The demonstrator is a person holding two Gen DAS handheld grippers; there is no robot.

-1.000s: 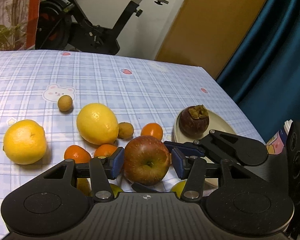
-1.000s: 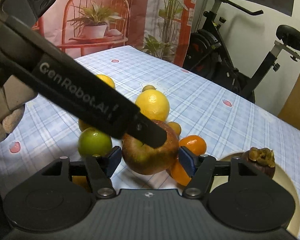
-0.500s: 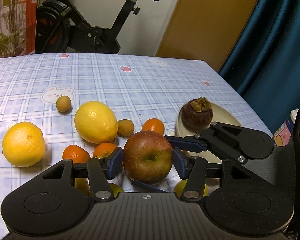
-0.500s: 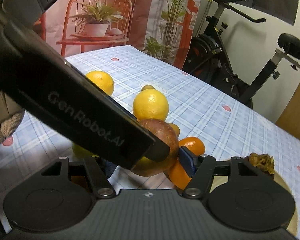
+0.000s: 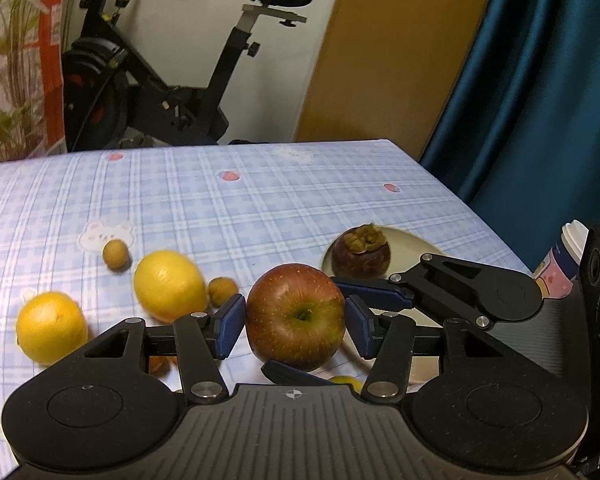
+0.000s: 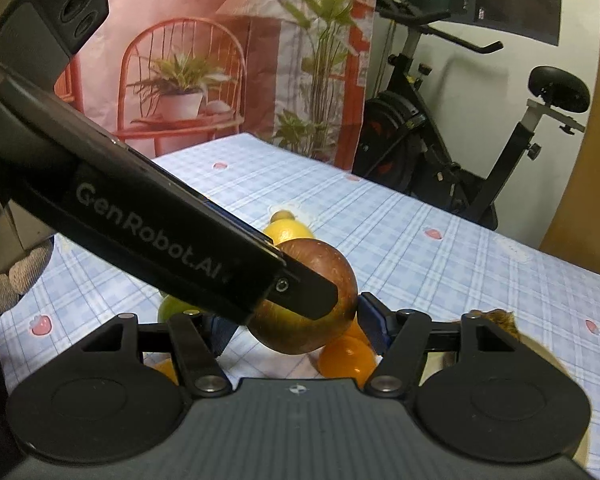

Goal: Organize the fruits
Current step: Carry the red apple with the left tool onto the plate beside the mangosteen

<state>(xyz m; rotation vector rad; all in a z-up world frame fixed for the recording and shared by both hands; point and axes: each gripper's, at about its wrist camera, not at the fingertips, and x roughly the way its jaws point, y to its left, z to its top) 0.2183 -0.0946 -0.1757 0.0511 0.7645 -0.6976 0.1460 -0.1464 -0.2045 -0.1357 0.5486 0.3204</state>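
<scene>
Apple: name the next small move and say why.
Probably carry the apple a little right and forward, over the plate. The left claw has its pads against both sides of it, and the plate, just beyond, holds a mangosteen with bare surface beside it.

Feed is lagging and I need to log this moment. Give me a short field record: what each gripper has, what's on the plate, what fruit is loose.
left gripper: shut on apple, which seems lifted off the cloth
right gripper: jaws on either side of the same apple; contact unclear
plate: holds one mangosteen
loose on tablecloth: lemon, orange, two small brown fruits, small oranges, green fruit
</scene>
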